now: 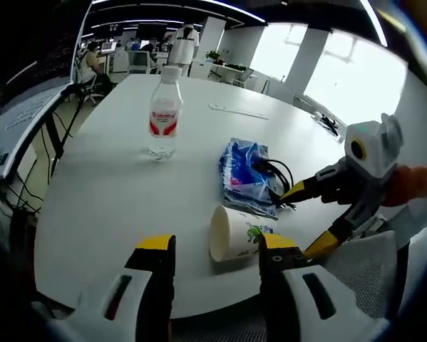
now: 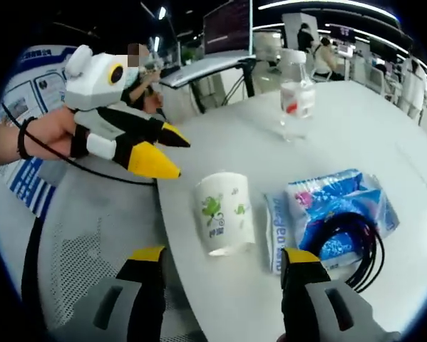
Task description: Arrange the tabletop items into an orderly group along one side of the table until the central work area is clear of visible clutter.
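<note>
The cup [image 2: 225,212] lies tipped at the table's [image 1: 113,192] near edge, between the right gripper's [image 2: 222,265] spread jaws; left gripper [image 1: 217,254] open too. Paper, light, crushable: pinch its wall gently. Pack [image 2: 339,211] and cable [image 2: 356,246] beside, bottle [image 1: 164,114] beyond

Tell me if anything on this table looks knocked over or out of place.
The paper cup lies on its side near the table edge, mouth facing outward. A black cable is coiled loosely on top of the blue tissue pack. The water bottle stands upright, cap on. No spill is visible.
</note>
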Available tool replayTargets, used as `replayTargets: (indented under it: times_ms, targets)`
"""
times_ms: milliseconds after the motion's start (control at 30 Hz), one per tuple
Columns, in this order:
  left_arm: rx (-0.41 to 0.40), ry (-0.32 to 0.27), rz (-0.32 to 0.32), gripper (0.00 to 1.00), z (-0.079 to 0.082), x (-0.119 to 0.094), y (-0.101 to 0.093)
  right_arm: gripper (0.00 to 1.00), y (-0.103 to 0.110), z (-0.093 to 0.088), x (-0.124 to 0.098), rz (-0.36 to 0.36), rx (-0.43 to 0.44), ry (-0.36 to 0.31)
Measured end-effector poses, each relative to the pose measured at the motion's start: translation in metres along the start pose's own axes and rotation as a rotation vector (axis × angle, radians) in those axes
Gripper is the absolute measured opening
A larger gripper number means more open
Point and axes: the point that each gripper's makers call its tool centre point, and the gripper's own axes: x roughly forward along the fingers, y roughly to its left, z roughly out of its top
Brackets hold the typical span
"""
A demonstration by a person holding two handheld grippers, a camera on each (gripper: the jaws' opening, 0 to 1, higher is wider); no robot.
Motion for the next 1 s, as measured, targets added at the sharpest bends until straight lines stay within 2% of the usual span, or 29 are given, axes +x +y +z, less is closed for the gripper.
replayTargets:
  times_ms: [133, 300, 400, 533, 633, 733, 1000]
  targets:
    - [-0.004, -0.004, -0.001, 0.46, 0.002, -0.001, 0.002, 0.64, 0.006, 0.008, 0.011, 0.014, -0.028, 0.008]
    - [-0.019, -0.012, 0.004, 0.45, 0.003, -0.003, 0.005, 0.62, 0.008, 0.009, 0.023, 0.018, -0.071, 0.047]
    - [-0.028, -0.016, 0.006, 0.46, 0.003, -0.004, 0.006, 0.62, 0.009, 0.008, 0.030, 0.029, -0.077, 0.062]
    - [-0.054, -0.024, 0.007, 0.46, 0.003, -0.005, 0.007, 0.61, 0.007, 0.000, 0.039, 0.017, -0.127, 0.111]
    - [-0.056, -0.024, 0.005, 0.46, 0.002, -0.005, 0.006, 0.55, 0.004, -0.002, 0.044, 0.004, -0.139, 0.124]
    - [-0.059, -0.021, 0.000, 0.46, 0.002, -0.004, 0.005, 0.37, -0.001, -0.005, 0.047, -0.010, -0.176, 0.134]
    - [-0.060, -0.005, -0.018, 0.45, 0.001, -0.002, 0.003, 0.36, -0.001, -0.004, 0.042, 0.001, -0.131, 0.116]
